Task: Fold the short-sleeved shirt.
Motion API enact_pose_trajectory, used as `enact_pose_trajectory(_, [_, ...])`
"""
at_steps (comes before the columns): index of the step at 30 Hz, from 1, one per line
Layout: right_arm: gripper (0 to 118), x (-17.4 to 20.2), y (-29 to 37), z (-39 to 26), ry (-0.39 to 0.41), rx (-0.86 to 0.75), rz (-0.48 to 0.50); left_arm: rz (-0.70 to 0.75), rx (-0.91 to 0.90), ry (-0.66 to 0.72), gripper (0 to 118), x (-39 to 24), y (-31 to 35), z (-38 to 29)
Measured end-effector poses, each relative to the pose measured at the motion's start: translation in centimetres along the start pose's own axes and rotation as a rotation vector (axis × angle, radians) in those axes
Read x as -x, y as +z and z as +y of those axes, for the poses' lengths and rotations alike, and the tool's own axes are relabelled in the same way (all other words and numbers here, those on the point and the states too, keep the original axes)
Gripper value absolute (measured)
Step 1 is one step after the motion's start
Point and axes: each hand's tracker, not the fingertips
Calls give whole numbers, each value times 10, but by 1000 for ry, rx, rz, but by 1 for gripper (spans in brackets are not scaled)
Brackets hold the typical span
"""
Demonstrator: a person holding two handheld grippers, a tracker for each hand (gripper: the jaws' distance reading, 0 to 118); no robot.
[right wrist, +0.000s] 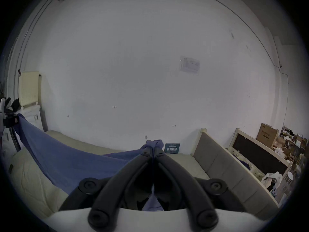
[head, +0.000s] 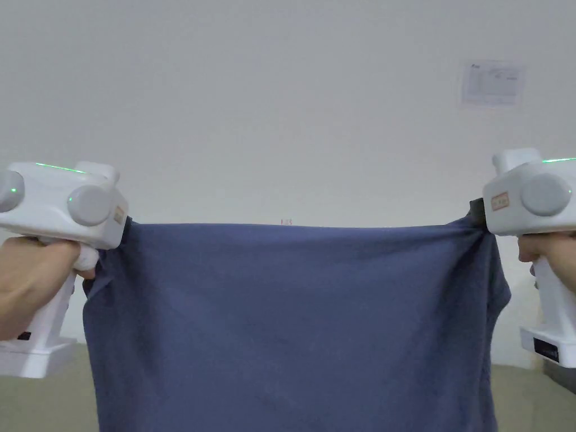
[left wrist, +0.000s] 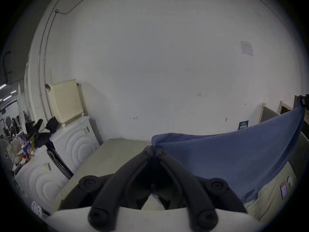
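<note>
1. I hold the blue shirt (head: 292, 315) up in the air, in front of a white wall (head: 281, 112), stretched wide between my two grippers.
2. The left gripper (left wrist: 153, 149) is clenched on one upper corner of the shirt; in the left gripper view both jaws press together with the cloth pinched at their tips.
3. The right gripper (right wrist: 153, 149) is clenched in the same way on the other upper corner, with a small bunch of cloth above its tips.
4. The top edge between the two grippers runs almost level and taut, so the long axis of the held edge goes from left to right. The rest of the shirt hangs straight down from this line.
5. Below the shirt lies a bed (right wrist: 184, 162) with a beige cover; in the left gripper view the lower part of the shirt appears to reach it.
6. Both grippers are at about the same height and equally near to the shirt, so neither has an advantage. I judge the next move is to lower the shirt flat onto the bed, keeping the edge level.
</note>
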Motion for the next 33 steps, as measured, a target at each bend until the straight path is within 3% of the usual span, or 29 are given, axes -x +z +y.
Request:
enact_pose_trajectory(6, [0,13,-31,-108,-31,158,57,-41,156,6,2,-12,-32,-95])
enact_pose_trajectory(10, [0,20,-15,-208,-62,277,103,-82,281,2,2,-13,-31,-179])
enact_pose_trajectory(11, [0,19,-12,-234,-17,339,128,-91,310,5,2,-12,-25,-201])
enact_pose_trajectory(13, [0,23,13,-283,11,386,122,-105,350,19,2,-7,-9,-242])
enact_pose_trajectory(14, [0,22,29,-305,26,430,165,-113,396,12,2,-3,-2,-261])
enact_pose_trajectory(18, [0,18,104,-375,-37,495,175,-131,463,2,2,18,51,-328])
enact_pose_trajectory(27, [0,-10,263,-449,-113,552,202,-176,559,-18,2,69,205,-415])
enact_pose_trajectory(33, [0,-22,306,-468,-119,583,209,-194,578,-24,2,80,263,-443])
